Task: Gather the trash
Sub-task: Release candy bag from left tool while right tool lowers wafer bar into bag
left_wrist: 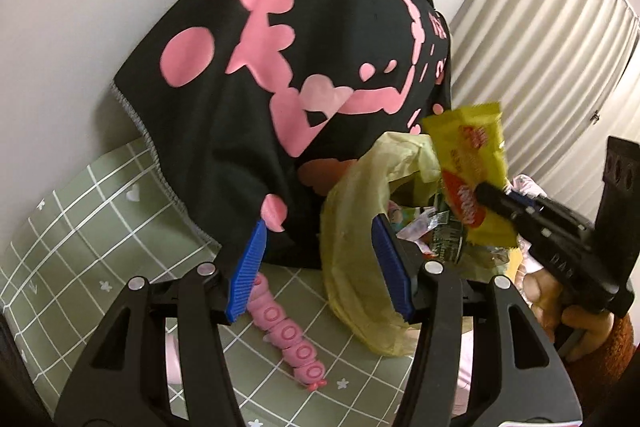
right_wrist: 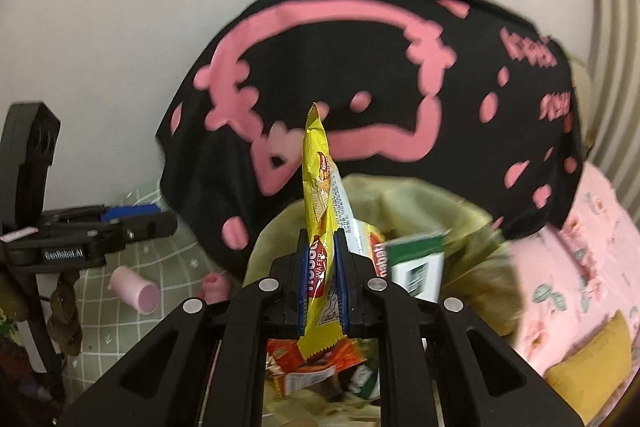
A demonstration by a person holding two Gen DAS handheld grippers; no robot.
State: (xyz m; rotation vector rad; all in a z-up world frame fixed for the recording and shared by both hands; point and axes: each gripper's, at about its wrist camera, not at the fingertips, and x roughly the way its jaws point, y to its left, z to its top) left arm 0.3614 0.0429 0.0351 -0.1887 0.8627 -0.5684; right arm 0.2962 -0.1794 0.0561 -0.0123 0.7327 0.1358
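One yellow wafer wrapper [right_wrist: 320, 227] clenched in the right claw [right_wrist: 320, 291]; left claw [left_wrist: 320, 267] spread, empty.

The left camera sits on the left gripper [left_wrist: 320, 263] and looks forward and down along its jaws. It is close to the yellow bag [left_wrist: 360, 267] and the black cloth [left_wrist: 280, 67] behind it. The right gripper [left_wrist: 486, 193] shows at its right side.

The right camera sits on the right gripper [right_wrist: 320, 283] and looks forward and down too, right above the bag [right_wrist: 400, 199]. The left gripper [right_wrist: 160, 217] shows at its left side.

Both views share the bag, the black cloth [right_wrist: 360, 67], the wrapper [left_wrist: 476, 179] [right_wrist: 320, 195], the white wall [left_wrist: 100, 7] [right_wrist: 120, 27] and the green sheet [left_wrist: 100, 207] [right_wrist: 172, 267].
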